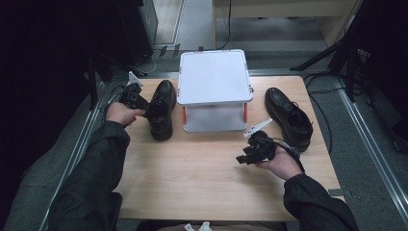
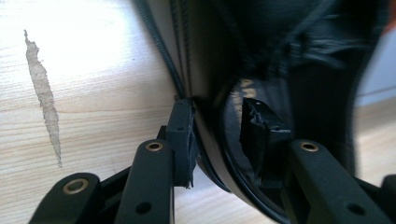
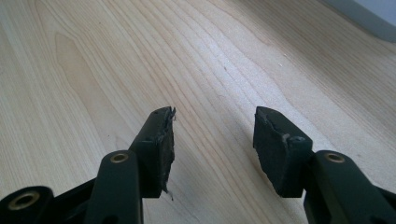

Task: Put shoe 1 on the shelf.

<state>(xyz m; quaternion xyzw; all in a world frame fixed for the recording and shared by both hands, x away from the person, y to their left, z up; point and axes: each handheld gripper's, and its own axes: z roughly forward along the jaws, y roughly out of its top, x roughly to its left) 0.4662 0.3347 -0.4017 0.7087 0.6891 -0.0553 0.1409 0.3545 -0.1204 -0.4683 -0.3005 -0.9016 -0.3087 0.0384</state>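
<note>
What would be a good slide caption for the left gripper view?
Left gripper straddling the side wall of a black leather shoe, one jaw inside, one outside, above the wooden table.

1. The person wears a dark, loose jacket (image 1: 91,183) — its long sleeves are creased and end at the wrists.
2. The left gripper (image 2: 217,140) is black, with two flat arms that each carry a brass-ringed rivet hole and plain dark screw holes.
3. Its pads (image 2: 183,135) are blocks of black foam, rough and torn along the edges.
4. The right gripper (image 3: 212,140) is built the same way — black arms, brass-ringed holes, and frayed black pads (image 3: 275,144) with small tears at the tips.
5. In the high view each gripper carries a pale grey three-cornered plate (image 1: 257,127) on top.
</note>
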